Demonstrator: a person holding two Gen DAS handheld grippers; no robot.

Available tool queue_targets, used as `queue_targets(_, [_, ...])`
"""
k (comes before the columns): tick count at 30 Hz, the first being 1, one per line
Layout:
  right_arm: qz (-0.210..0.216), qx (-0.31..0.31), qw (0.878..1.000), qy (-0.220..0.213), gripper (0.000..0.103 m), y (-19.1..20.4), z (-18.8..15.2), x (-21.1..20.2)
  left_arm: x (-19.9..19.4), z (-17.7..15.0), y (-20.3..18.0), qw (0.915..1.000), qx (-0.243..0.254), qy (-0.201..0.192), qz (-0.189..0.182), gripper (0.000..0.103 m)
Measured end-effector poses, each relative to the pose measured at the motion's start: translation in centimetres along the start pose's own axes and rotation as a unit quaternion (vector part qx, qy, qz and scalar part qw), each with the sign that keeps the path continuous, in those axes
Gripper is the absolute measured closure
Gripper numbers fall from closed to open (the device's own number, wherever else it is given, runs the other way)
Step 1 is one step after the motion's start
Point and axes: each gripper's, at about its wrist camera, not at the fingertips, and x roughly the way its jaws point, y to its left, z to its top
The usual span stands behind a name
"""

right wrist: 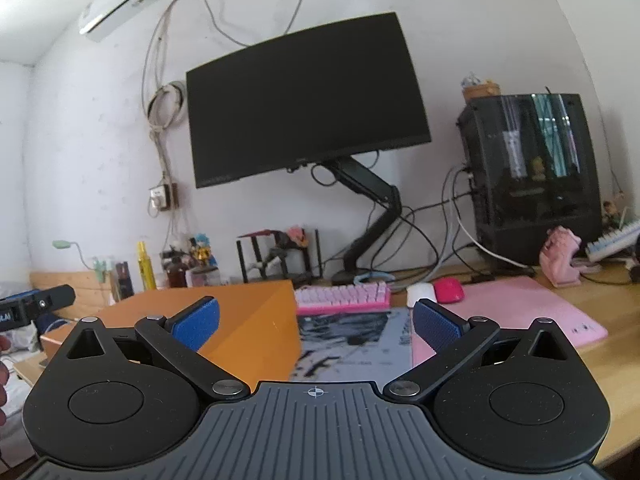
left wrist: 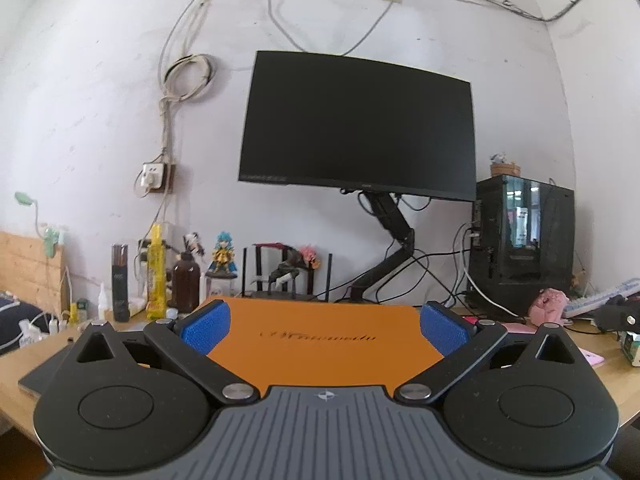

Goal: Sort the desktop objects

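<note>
An orange box [left wrist: 324, 344] lies on the wooden desk, its lid printed with dark lettering. My left gripper [left wrist: 324, 324] is open above its near side, one blue pad at each side of the lid, not touching it. In the right wrist view the same orange box [right wrist: 240, 320] sits left of centre. My right gripper [right wrist: 316, 324] is open and empty over a printed desk mat [right wrist: 352, 344], its left pad in front of the box's right end. A pink keyboard [right wrist: 342, 298], a white mouse [right wrist: 420, 292] and a pink mouse [right wrist: 448, 290] lie beyond.
A black monitor [left wrist: 356, 124] on an arm hangs over the desk's back. A black PC case [right wrist: 528, 176] stands at the right. Bottles [left wrist: 156, 272] and figurines [left wrist: 222, 256] line the back left. A pink mat [right wrist: 520, 312] and a pink figure [right wrist: 560, 256] lie at the right.
</note>
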Motion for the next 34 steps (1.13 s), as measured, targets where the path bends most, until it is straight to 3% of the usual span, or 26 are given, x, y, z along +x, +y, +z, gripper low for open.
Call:
queue_targets(10, [-0.048, 0.025, 0.998, -0.013, 0.0, -0.9, -1.5, -1.5, 0.2, -0.4, -0.7, 0.9998, 0.006, 0.015, 0.006, 0.0])
queue_targets(23, [-0.045, 0.034, 0.998, 0.011, 0.0, -1.1, -2.4, -1.5, -0.8, -0.6, -1.7, 0.9994, 0.024, 0.002, 0.024, 0.0])
queue_targets(28, [-0.042, 0.033, 0.998, 0.013, 0.0, -1.0, -2.5, -1.9, -0.9, -1.1, -2.1, 0.9996, 0.024, 0.014, 0.004, 0.0])
queue_targets(34, [-0.04, 0.035, 0.999, 0.015, 0.0, -0.9, -2.6, -2.2, -1.1, -1.1, -2.5, 0.9993, 0.032, 0.021, 0.004, 0.0])
